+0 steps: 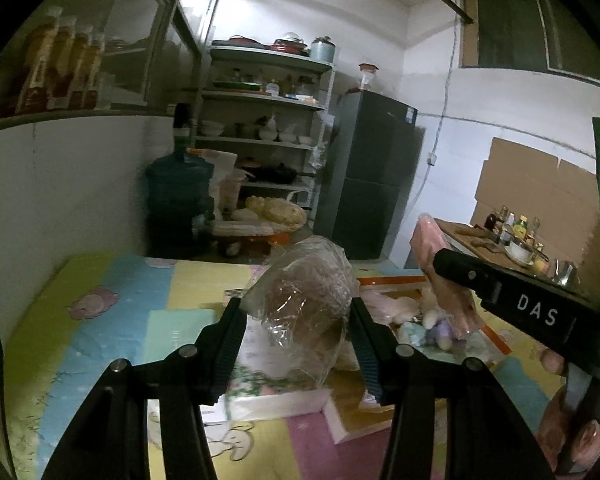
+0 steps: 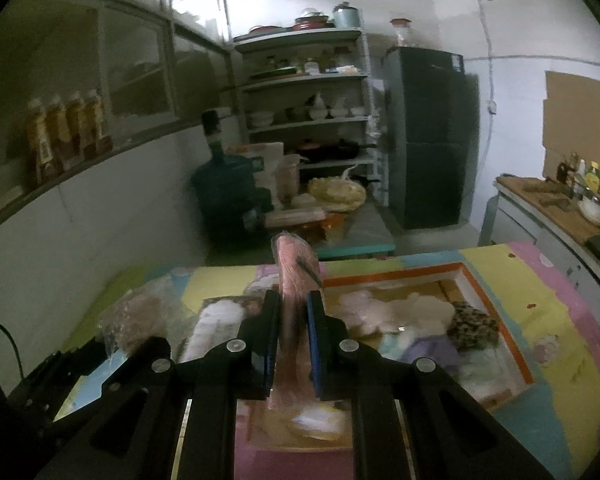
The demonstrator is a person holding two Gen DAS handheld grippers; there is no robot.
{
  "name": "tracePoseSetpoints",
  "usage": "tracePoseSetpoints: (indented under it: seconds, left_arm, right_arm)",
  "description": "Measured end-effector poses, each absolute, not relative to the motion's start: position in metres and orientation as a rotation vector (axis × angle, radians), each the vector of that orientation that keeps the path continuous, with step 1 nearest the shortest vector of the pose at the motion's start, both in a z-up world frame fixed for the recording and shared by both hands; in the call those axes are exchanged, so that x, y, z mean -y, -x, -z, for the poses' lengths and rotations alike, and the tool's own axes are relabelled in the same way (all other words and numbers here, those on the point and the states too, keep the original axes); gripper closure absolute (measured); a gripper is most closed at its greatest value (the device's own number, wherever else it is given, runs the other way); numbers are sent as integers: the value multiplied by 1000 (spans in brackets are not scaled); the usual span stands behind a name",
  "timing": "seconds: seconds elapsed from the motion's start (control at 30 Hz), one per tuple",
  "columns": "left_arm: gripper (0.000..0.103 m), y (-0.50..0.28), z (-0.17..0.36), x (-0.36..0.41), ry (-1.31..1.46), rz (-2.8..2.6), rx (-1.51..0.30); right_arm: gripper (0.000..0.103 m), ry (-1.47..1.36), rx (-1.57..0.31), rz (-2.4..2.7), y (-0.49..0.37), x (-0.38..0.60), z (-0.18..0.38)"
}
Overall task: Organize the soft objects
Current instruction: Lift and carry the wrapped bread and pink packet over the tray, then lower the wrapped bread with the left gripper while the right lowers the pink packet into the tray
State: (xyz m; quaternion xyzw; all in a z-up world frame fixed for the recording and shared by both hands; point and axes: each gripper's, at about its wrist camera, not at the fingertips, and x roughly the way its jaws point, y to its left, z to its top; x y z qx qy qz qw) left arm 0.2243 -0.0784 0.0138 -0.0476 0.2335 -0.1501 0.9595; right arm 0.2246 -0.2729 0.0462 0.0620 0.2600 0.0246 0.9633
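**A:** Kitchen storeroom, dim. Dark fridge point(image 1: 374, 172) at the back, shelf rack point(image 1: 266, 120) with bowls and pots left of it, blue water jug point(image 1: 178, 196) on the floor by the wall. What's up front?

**B:** Pastel cartoon mat point(image 1: 100, 320) covers the work surface. Orange-rimmed box point(image 2: 496, 304) sits on it, right side, with plush toys point(image 2: 380, 308) and a spotted cloth item point(image 2: 474, 326) inside.

**A:** Left gripper point(image 1: 296, 312)?

**B:** Fingers spread wide, one on each side of a crinkled clear plastic bag point(image 1: 304, 300) with something brown in it. Bag stands between them; can't tell whether the pads press on it. Papers or booklets lie flat under it.

**A:** Right gripper point(image 2: 294, 312)?

**B:** Clamped on a pink soft item point(image 2: 296, 268), held upright, top poking above the fingertips. It's raised above the mat, just left of the box. Left view confirms: pink piece in the black fingers, over the box's toys.
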Motion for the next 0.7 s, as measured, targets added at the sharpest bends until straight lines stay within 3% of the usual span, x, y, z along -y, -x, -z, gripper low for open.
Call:
tracePoseSetpoints:
  seconds: [0.7]
  left_arm:
    - [51, -254, 1, 170, 57, 399, -558]
  right_arm:
    - [89, -239, -537, 115, -219, 391, -26]
